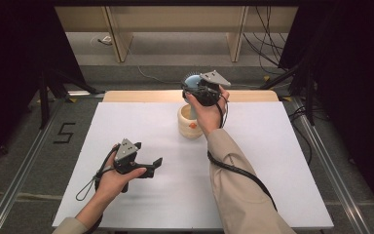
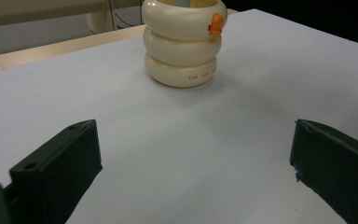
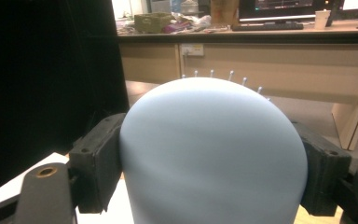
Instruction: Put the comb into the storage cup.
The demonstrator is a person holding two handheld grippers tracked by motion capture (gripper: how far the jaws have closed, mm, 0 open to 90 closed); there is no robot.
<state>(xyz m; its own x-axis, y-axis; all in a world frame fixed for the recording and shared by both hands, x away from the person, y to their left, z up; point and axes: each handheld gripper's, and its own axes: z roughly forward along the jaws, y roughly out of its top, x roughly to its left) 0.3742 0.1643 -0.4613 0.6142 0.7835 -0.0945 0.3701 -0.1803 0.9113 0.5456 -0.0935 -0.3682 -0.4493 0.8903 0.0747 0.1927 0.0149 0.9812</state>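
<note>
Our right claw (image 1: 198, 88) grips the light, stiff brush (image 3: 213, 154) by its smooth, slippery head; our left claw (image 1: 155, 164) stands open.

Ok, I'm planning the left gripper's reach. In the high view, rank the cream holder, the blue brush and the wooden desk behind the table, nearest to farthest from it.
1. cream holder: mid-table, ahead and to the right of the left gripper.
2. blue brush: over the holder, clamped in the right gripper.
3. wooden desk: beyond the table's far edge.
</note>
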